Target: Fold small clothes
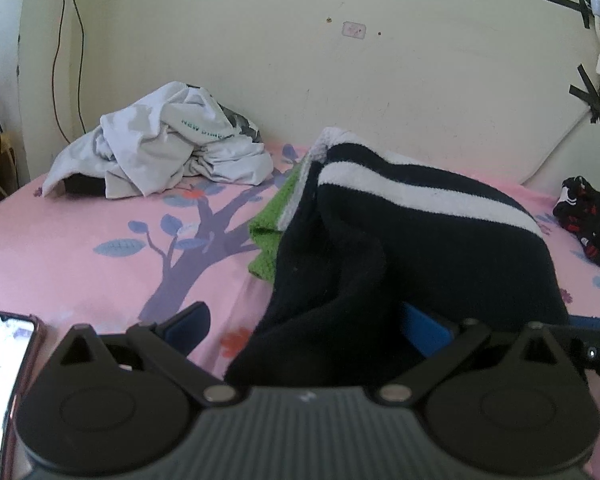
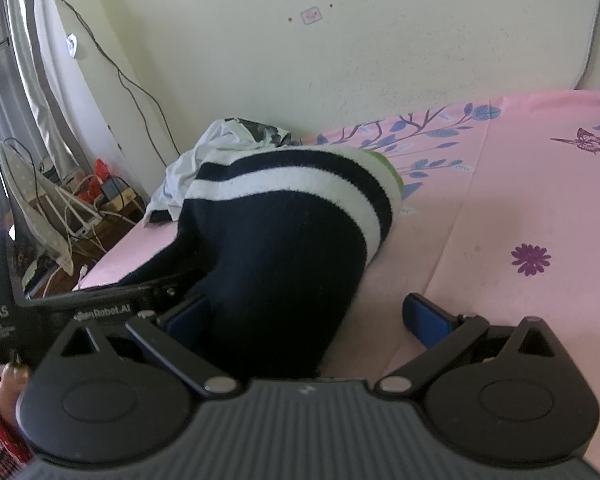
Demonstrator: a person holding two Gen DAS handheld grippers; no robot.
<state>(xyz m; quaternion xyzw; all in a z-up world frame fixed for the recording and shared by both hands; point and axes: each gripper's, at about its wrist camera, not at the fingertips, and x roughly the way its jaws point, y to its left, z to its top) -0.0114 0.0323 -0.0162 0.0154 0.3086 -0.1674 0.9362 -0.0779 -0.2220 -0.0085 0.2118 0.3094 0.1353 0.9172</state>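
A: What do we have between the fingers?

B: A navy knit garment with white stripes [image 1: 400, 232]. It lies bunched on the bed straight ahead of both tools, its dark end running down between the pads of each. A green knit edge [image 1: 268, 232] shows under it, beyond and to the left as we look along the left hand-held gripper [image 1: 306, 326].

A: Are we pinching it?

B: No. The left hand-held gripper stands spread, one blue pad out to the left on the sheet, the other against the navy cloth. The right hand-held gripper [image 2: 312, 316] is spread as well, with the cloth against its left pad and its right pad clear of it over the sheet.

A: And the surface?

B: A pink bedsheet [image 1: 80, 240] printed with a purple tree and blue leaves; from the right wrist we also see a butterfly and a purple flower. A cream wall [image 1: 260, 40] stands behind.

A: What else do we see?

B: A crumpled white shirt [image 1: 160, 152] lies far ahead and left, near the wall. A black and red garment [image 1: 588, 216] sits far right. A lit phone [image 1: 0, 380] lies just left of the left tool. Off the bed's left edge we see cables and clutter on the floor [image 2: 92, 200].
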